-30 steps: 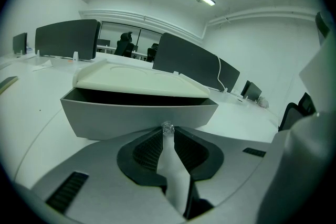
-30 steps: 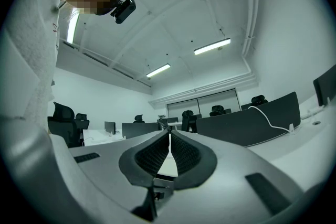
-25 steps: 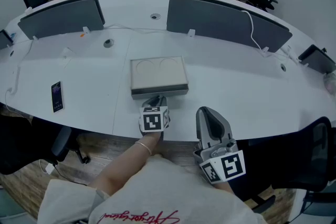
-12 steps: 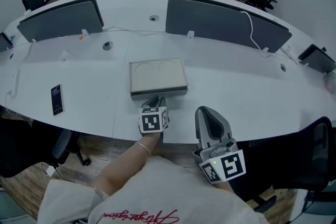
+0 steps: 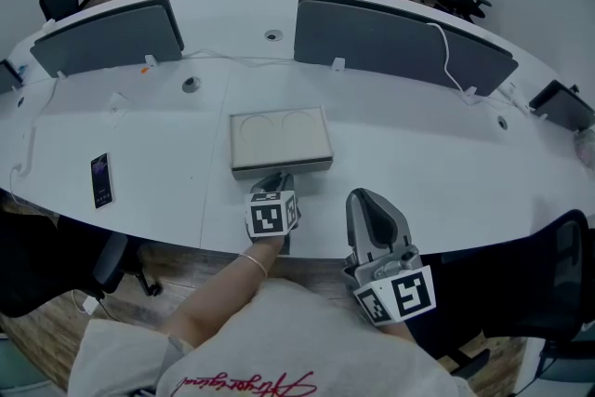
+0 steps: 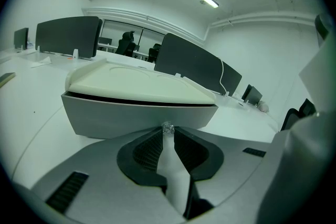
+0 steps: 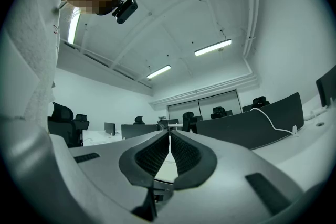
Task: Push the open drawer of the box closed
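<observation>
The white curved bench (image 5: pixel 418 163) fills most of the head view. Two grey divider panels (image 5: pixel 390 33) stand along its far side, and a white cable (image 5: pixel 446 51) hangs over the right-hand one.

The box (image 5: pixel 279 137) lies flat near the middle of the bench, closer to the person's edge than to the panels. It has a cream top with two faint circles. Its grey drawer front (image 6: pixel 136 115) faces the person. A dark slit runs between that front and the cream top. From above, the front shows only as a thin grey strip along the near edge, and I cannot tell whether the drawer is fully in.

The left tool (image 5: pixel 276 177) is tilted down, right against the middle of the drawer front, with its marker cube towards the person. Its jaws are clenched to a narrow gap, and their tips pinch a small shiny knob (image 6: pixel 167 128) on the front.

The right tool (image 5: pixel 367 200) is held to the right of the box and well apart from it, at the bench's near edge close to the person's body. Its jaws are clenched together with nothing between them.

A phone (image 5: pixel 100 179) lies flat, far to the left of the box.
</observation>
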Motion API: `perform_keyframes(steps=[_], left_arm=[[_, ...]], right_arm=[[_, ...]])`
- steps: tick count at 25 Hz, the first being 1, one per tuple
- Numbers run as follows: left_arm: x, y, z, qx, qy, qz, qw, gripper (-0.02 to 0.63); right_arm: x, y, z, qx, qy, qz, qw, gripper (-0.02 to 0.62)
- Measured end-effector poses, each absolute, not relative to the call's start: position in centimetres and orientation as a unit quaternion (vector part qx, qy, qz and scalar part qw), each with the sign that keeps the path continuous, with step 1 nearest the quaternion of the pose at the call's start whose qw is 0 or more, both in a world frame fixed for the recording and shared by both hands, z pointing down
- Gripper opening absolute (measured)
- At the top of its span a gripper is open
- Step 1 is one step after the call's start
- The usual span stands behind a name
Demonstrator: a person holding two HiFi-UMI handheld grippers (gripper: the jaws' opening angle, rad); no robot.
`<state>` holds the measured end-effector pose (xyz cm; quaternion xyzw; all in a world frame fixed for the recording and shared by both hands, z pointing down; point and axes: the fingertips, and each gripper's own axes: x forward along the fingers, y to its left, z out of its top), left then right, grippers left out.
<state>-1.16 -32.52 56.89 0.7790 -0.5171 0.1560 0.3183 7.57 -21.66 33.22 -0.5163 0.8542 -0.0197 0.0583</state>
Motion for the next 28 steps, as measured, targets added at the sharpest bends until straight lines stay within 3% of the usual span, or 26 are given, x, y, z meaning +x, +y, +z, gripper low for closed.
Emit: perform_keyframes(steps=[22, 28], left_arm=[[-1.02, -33.36, 57.02, 0.783, -0.511, 0.165, 0.314, 0.077], [-0.68, -33.14, 56.43, 0.796, -0.508, 0.144, 0.296, 0.112]], right_arm=[[7.67, -22.3, 33.06, -0.523, 0.85, -0.015, 0.057, 0.023], [7.68, -21.76, 33.13, -0.523, 0.85, -0.016, 0.058, 0.023]])
